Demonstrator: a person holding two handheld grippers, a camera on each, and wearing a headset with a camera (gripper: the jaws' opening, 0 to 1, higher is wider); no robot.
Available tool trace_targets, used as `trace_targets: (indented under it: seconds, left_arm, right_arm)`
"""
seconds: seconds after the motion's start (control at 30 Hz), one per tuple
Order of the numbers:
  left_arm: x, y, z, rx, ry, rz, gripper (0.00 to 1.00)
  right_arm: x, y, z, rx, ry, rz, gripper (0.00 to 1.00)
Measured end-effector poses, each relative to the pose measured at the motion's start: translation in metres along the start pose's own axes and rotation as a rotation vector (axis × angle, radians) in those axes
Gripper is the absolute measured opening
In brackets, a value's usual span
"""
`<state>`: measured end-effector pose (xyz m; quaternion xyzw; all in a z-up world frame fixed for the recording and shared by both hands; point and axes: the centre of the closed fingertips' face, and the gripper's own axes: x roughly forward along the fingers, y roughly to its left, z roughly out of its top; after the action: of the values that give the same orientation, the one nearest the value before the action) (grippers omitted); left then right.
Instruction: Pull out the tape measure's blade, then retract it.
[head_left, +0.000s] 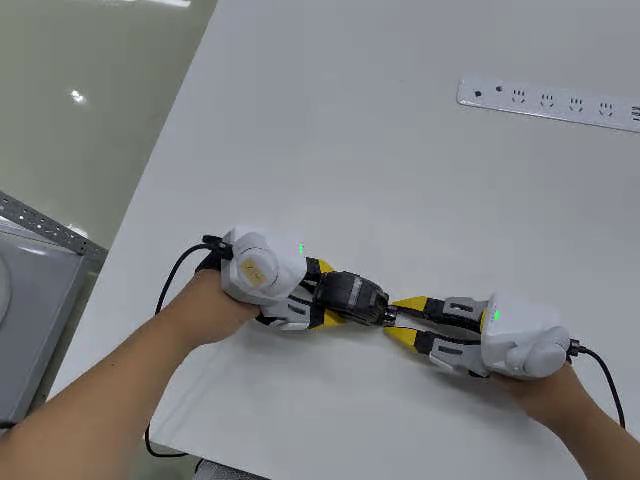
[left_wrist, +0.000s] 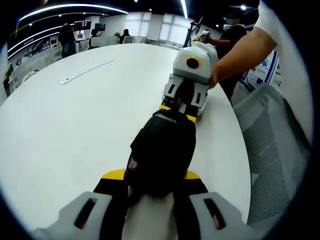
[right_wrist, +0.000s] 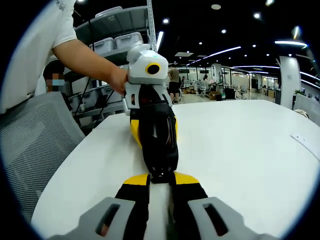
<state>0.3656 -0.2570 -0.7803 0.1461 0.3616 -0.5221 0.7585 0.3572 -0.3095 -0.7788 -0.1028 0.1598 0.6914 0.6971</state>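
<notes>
A black tape measure (head_left: 352, 297) lies just above the white table (head_left: 400, 170) near its front edge. My left gripper (head_left: 335, 301) is shut on its body from the left; in the left gripper view the case (left_wrist: 161, 152) sits between the yellow-tipped jaws of the left gripper (left_wrist: 155, 182). My right gripper (head_left: 398, 318) comes from the right, its jaws shut at the case's front end on the blade tip. In the right gripper view the tape measure (right_wrist: 157, 131) stands straight ahead of the right gripper (right_wrist: 161, 178). No length of blade shows.
A white power strip (head_left: 548, 102) lies at the table's far right. The table's front edge runs close below both hands. A grey metal shelf (head_left: 40, 270) stands to the left, and a mesh chair (left_wrist: 280, 150) is beside the table. People stand far off in the room.
</notes>
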Motion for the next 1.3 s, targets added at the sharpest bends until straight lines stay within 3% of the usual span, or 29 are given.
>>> trace_targets:
  seconds: [0.3, 1.3]
  left_arm:
    - [0.0004, 0.0003, 0.0004, 0.000, 0.001, 0.002, 0.32]
    - [0.0008, 0.0001, 0.0011, 0.002, 0.001, 0.008, 0.31]
  right_arm:
    - [0.0005, -0.0005, -0.0002, -0.048, -0.001, -0.021, 0.17]
    - [0.0009, -0.0043, -0.0014, -0.039, -0.005, -0.025, 0.12]
